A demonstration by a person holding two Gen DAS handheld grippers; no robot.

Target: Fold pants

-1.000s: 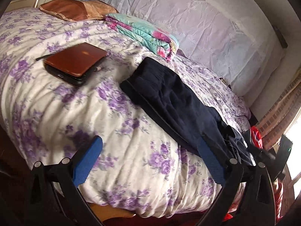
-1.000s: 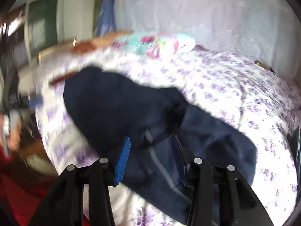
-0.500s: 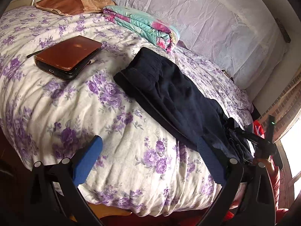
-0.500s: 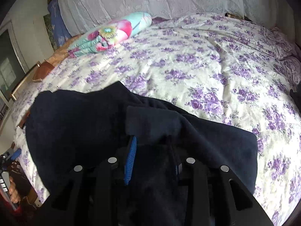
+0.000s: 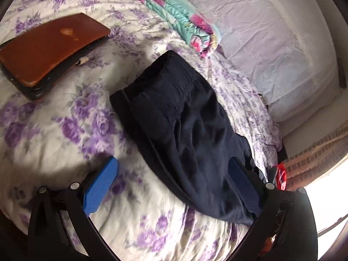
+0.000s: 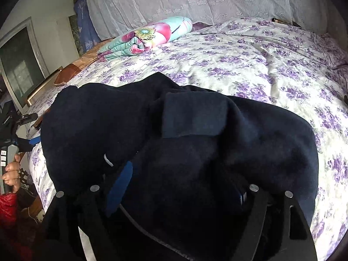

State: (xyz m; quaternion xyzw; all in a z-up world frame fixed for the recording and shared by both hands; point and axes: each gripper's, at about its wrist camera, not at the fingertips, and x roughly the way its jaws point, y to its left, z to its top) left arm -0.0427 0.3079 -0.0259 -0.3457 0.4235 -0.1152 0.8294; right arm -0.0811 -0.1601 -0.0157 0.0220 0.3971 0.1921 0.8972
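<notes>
Right gripper jaws have just been opening, dark navy fleece pants lying loose between them; left gripper gapes empty. Risk: the unpinned fold slumps off the floral bed edge.

My left gripper has black angular arms studded with round silver screw heads, and its fingers carry bright blue textured pads. My right gripper is built the same: black frame, silver screws, blue pads. My left hand emerges from a red quilted sleeve.
</notes>
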